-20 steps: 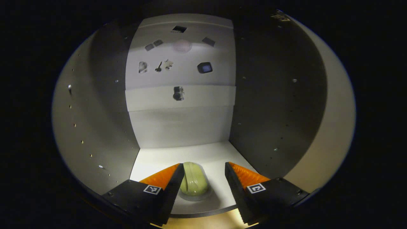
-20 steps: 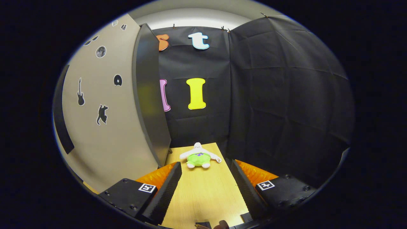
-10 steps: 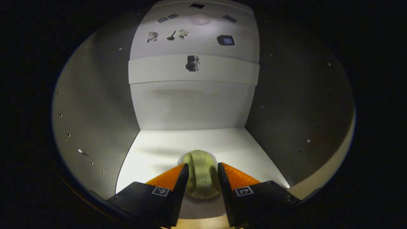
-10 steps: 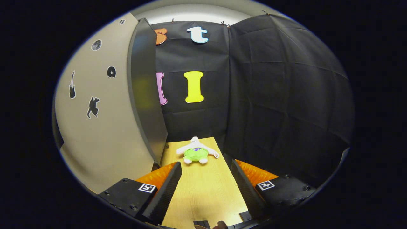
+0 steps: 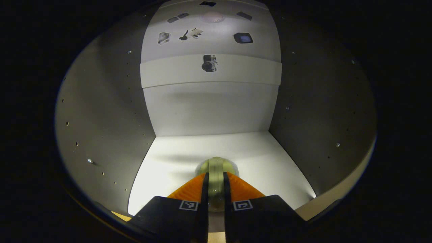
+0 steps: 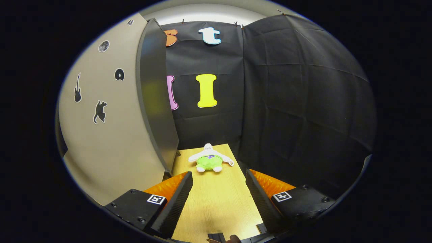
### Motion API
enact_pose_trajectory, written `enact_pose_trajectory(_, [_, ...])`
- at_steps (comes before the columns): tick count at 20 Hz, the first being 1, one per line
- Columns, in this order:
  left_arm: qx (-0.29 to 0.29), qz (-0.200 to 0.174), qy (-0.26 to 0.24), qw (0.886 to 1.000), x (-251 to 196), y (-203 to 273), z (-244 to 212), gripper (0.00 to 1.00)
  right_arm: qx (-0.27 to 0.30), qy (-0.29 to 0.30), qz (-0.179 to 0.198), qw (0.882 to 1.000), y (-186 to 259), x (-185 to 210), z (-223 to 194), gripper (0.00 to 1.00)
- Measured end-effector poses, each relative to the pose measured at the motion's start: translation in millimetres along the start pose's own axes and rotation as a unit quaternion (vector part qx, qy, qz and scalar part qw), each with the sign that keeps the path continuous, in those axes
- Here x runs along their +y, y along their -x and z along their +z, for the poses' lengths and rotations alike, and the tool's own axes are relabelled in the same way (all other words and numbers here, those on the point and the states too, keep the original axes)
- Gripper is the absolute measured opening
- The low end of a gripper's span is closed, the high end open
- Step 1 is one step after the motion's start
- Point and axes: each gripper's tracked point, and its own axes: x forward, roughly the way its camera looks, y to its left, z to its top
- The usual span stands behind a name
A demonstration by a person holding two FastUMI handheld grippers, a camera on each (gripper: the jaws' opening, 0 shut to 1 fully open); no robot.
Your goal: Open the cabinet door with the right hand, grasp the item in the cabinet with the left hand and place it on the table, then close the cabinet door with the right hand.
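Observation:
Inside the cabinet [image 5: 209, 108], a small pale green rounded item [image 5: 216, 167] sits on the white cabinet floor near its front edge. My left gripper [image 5: 215, 189] is shut on it, both fingers pressing its sides. In the right gripper view the cabinet door [image 6: 111, 114] stands swung open on the left, beige with black stickers and a dark edge. My right gripper [image 6: 217, 192] is open above the wooden table [image 6: 216, 206], holding nothing, just right of the door's edge.
A white and green plush toy [image 6: 210, 160] lies at the far end of the table. Black cloth walls close in behind and to the right. The cabinet's side walls [image 5: 101, 135] stand close on both sides of the left gripper.
My left gripper moved deeper into the cabinet and closed its fingers onto the green item. The right gripper barely shifted.

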Motion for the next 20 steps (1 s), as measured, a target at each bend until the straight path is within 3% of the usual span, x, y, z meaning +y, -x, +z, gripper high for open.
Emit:
enact_pose_trajectory(7, [-0.037, -0.008, 0.003, 0.999, 1, 100, -3, 0.22, -0.016, -0.003, 0.018, 1.0, 24, 19, 6, 0.99])
enact_pose_trajectory(11, [-0.045, -0.05, 0.003, 0.998, -10, 167, -33, 0.23, -0.023, -0.008, 0.034, 0.999, 46, 37, 5, 0.99])
enact_pose_trajectory(14, [-0.054, -0.05, -0.018, 0.997, -7, 208, -62, 0.23, -0.027, -0.005, 0.038, 0.999, 66, 48, 1, 0.99])
enact_pose_trajectory(18, [-0.026, -0.084, 0.017, 0.996, -17, 249, -117, 0.22, -0.033, -0.002, 0.022, 0.999, 99, 52, -1, 0.99])
enact_pose_trajectory(20, [-0.019, -0.084, 0.018, 0.996, -15, 262, -143, 0.22, -0.043, 0.001, 0.022, 0.999, 119, 56, -1, 0.99])
